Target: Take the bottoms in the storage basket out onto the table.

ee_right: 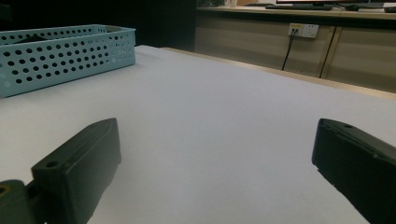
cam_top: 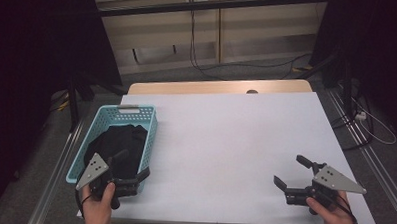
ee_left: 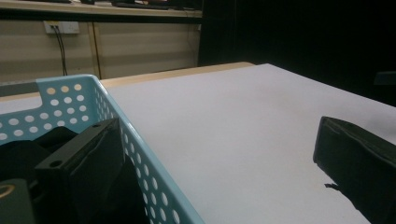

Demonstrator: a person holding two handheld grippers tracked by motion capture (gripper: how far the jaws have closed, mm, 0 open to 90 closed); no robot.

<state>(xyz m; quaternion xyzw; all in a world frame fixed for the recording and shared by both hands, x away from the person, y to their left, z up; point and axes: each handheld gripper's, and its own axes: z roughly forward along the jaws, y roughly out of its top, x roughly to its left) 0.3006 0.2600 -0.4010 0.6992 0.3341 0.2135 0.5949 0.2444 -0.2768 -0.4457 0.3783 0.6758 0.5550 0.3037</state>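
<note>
White tabletop (cam_top: 225, 143) fills the high view, its middle bare; a pale blue perforated basket (cam_top: 102, 119) sits at its left edge with dark cloth (cam_top: 117, 146) heaped inside. Over the basket's near end, the left gripper (cam_top: 132, 168) is spread wide, empty; the right gripper (cam_top: 293, 171), well apart, gapes too. From the left gripper view, one jaw hangs inside the basket wall (ee_left: 140, 149), over the cloth. From the right gripper view, both jaws straddle bare table, basket (ee_right: 65, 53) far off.

Black tongs (cam_top: 132, 167) topped with grey three-cornered plates, black cables trailing
</note>
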